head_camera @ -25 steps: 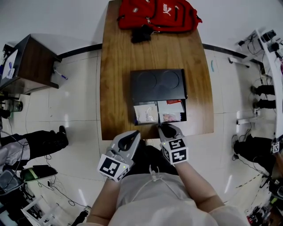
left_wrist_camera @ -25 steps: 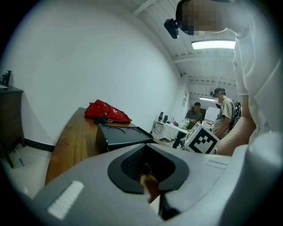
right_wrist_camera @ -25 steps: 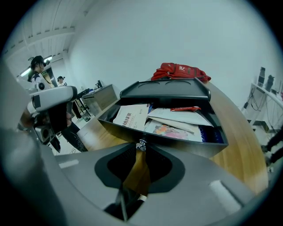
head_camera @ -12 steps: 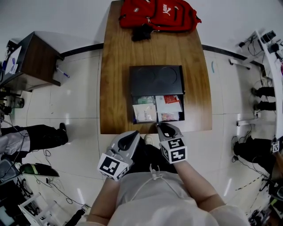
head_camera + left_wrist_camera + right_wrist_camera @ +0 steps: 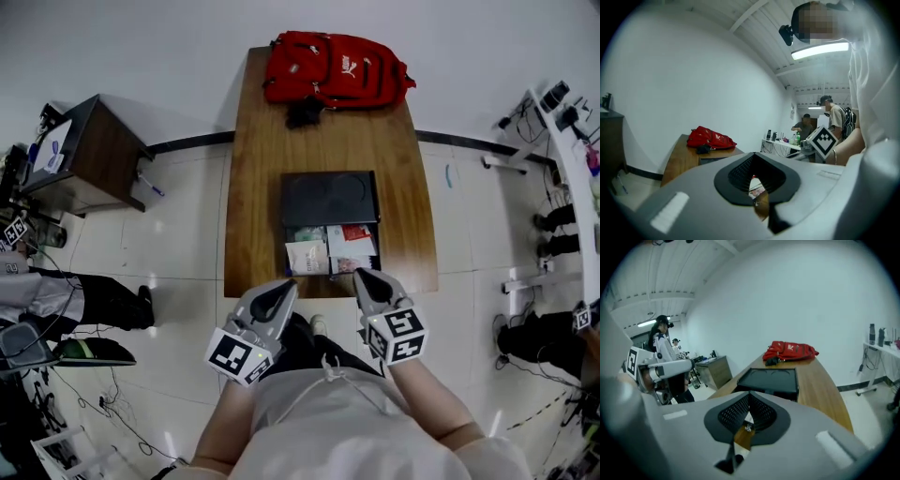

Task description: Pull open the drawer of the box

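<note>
Both left tool (image 5: 286, 284) and right tool (image 5: 360, 274) closed on nothing, open drawer (image 5: 314, 275) shown whole only in head view

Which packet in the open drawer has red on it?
The red-topped packet at the back right of the drawer, next to the black box. The left packets look white and greenish, with no red.
</note>
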Demonstrator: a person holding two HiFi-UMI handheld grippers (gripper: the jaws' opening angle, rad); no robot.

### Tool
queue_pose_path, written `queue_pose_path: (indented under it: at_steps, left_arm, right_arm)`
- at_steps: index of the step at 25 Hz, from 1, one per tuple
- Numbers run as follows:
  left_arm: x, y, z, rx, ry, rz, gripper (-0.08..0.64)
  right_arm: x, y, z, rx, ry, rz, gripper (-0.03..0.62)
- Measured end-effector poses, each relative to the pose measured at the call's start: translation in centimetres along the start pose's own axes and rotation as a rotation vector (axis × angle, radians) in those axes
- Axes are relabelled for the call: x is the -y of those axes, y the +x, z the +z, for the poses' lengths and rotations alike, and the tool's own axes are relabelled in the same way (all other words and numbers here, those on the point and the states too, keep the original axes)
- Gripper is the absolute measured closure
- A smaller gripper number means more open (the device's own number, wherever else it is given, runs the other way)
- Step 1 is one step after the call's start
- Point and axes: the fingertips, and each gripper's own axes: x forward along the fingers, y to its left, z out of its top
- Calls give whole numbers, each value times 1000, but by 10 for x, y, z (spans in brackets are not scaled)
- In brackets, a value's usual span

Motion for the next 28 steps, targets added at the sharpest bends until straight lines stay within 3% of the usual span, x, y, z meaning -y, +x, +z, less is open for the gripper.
queue_pose_path:
  at_steps: [4, 10, 17, 28]
  left_arm:
    - [6, -9, 22, 14, 74, 7, 554]
    - [13, -21, 40, 73, 60, 8, 554]
    - [40, -51, 38, 78, 63, -9, 554]
    - [123, -172, 18, 116, 58, -22, 554]
  right_arm:
    - [-6, -27, 37, 100, -79, 0, 588]
    - [-16, -61, 62, 214, -172, -3, 588]
    - [-42, -101, 42, 213, -166, -1, 588]
    - [-134, -184, -21, 256, -169, -17, 588]
